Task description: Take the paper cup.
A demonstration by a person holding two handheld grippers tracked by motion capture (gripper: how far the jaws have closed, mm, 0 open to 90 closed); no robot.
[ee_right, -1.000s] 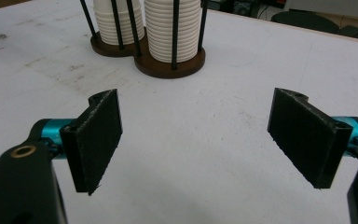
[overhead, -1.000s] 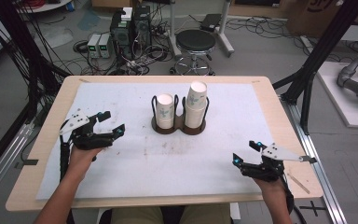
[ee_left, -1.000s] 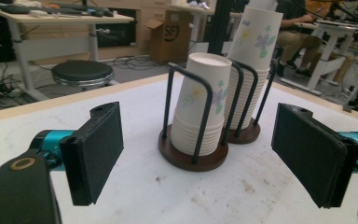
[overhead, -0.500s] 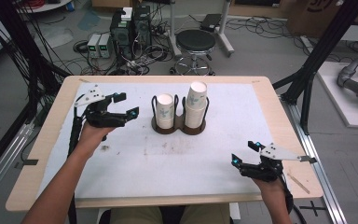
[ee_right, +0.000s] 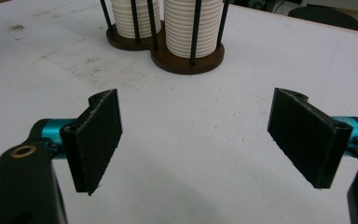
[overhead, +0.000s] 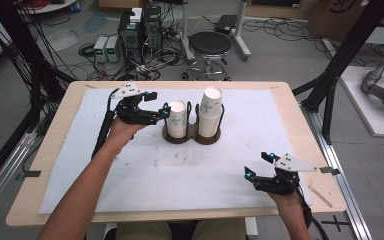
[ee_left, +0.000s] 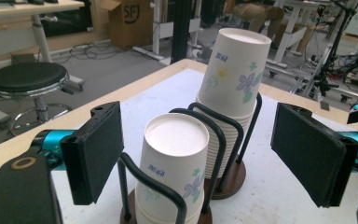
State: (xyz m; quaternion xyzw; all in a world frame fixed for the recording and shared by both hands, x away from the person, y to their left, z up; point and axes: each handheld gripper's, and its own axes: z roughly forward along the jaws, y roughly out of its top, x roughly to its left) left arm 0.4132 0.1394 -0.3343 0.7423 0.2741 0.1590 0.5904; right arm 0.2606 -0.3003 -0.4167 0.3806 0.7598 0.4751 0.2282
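bright, even light; soft focus

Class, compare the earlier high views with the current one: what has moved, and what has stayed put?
The left gripper moved forward and rightward across the table to the shorter cup stack, jaws open beside its top cup, gripping nothing. The right gripper stayed at the near right, open. The cup holder and taller stack did not move.

Two cup stacks (overhead: 178, 118) side by side in rack (overhead: 191, 135), mid-table (overhead: 280, 95)
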